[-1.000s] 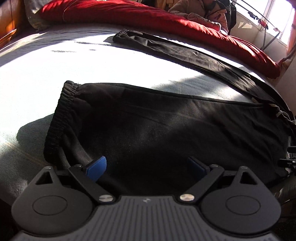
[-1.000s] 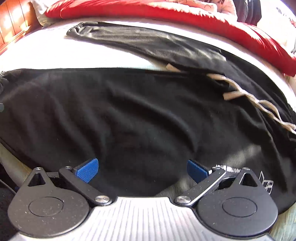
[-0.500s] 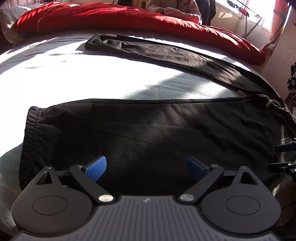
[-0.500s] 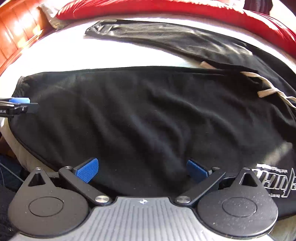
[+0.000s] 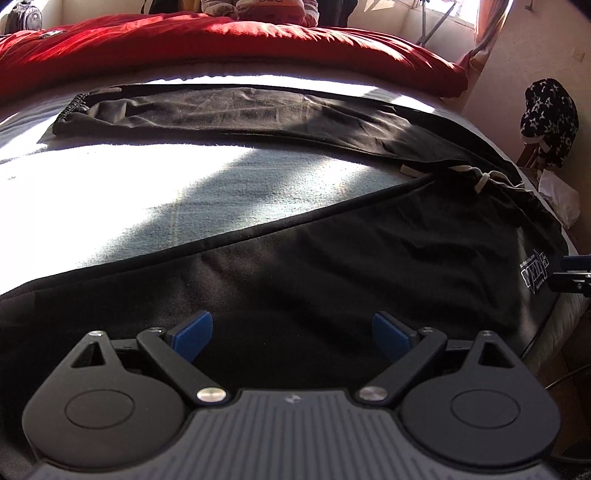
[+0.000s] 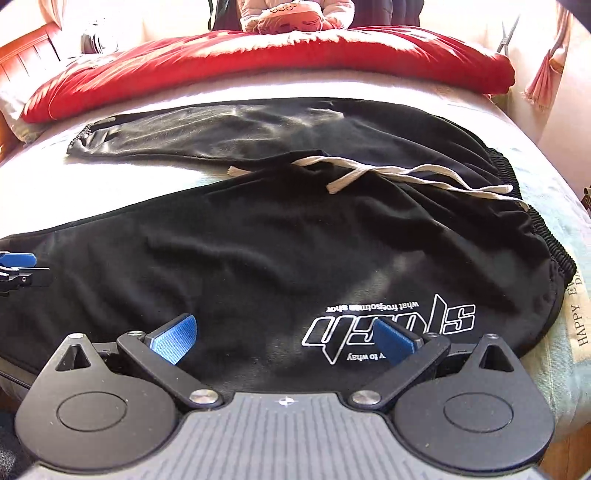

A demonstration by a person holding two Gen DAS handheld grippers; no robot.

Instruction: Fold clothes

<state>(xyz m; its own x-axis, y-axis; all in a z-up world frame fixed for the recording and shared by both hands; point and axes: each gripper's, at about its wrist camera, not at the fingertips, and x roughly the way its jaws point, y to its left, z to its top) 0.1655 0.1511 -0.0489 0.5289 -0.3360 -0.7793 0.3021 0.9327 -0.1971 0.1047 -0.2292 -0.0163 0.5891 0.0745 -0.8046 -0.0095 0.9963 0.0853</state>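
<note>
Black sweatpants (image 5: 332, 266) lie spread on the bed, legs apart in a V, with a white drawstring (image 6: 388, 171) and a white logo (image 6: 391, 325) near the waist. My left gripper (image 5: 291, 332) is open and empty over the near leg. My right gripper (image 6: 284, 338) is open and empty over the hip by the logo. The far leg (image 6: 221, 129) runs toward the left, its cuff (image 5: 72, 107) near the red duvet. Each gripper's tip shows at the edge of the other's view.
A red duvet (image 5: 221, 44) lies across the back of the bed, with a plush toy (image 6: 291, 16) behind it. The pale bedsheet (image 5: 147, 192) shows between the legs. A wooden headboard (image 6: 26, 62) is far left. A star-patterned dark item (image 5: 548, 118) sits by the wall at right.
Both grippers have moved right along the near leg toward the waist; the left cuff has left the left wrist view and the logo has come under the right gripper. Both stay open.
</note>
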